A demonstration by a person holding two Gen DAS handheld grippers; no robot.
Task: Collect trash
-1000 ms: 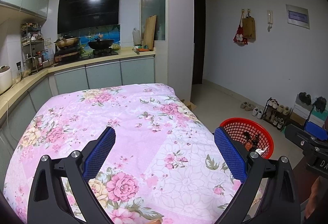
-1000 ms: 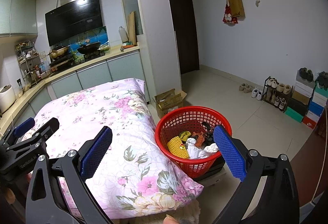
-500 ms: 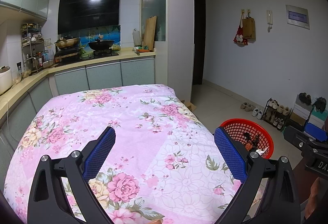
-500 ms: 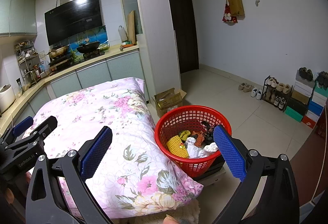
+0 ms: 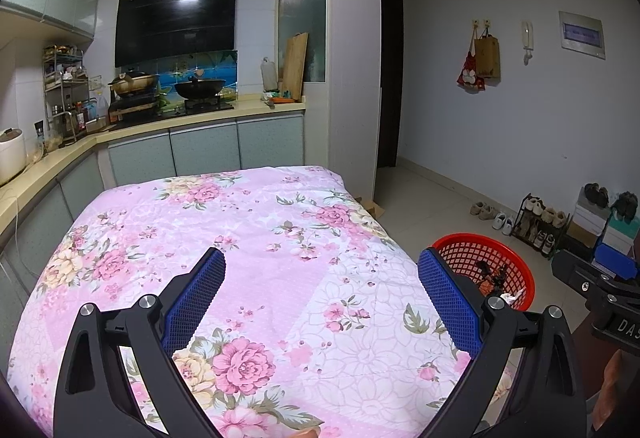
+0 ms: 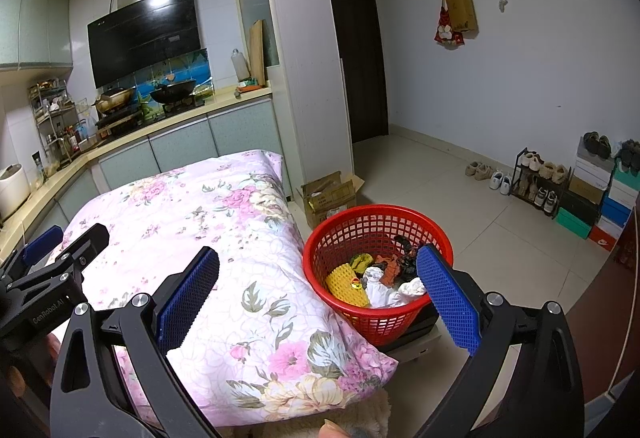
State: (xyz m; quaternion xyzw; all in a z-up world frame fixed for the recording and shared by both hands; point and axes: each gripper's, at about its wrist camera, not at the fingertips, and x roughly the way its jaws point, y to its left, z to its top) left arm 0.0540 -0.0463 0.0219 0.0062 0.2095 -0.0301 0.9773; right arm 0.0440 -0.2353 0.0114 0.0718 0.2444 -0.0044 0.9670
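A red mesh basket (image 6: 340, 234) stands on the floor at the right side of the pink floral quilt (image 6: 208, 213). It holds several pieces of trash: a yellow mesh piece (image 6: 344, 280), white crumpled paper (image 6: 380, 292) and dark scraps. The basket also shows in the left wrist view (image 5: 472, 250). My left gripper (image 5: 320, 302) is open and empty above the quilt (image 5: 248, 238). My right gripper (image 6: 318, 300) is open and empty, over the quilt's right edge and the basket. No trash shows on the quilt.
A kitchen counter (image 5: 168, 123) with a stove and wok runs behind the quilt. A cardboard box (image 6: 330, 195) sits on the floor beyond the basket. A shoe rack (image 6: 536, 177) and stacked shoe boxes (image 6: 604, 197) line the right wall. A white pillar (image 6: 308, 77) stands by the quilt's far corner.
The right gripper's view has shifted very slightly; the left gripper has barely moved. Both grippers stay open and empty.
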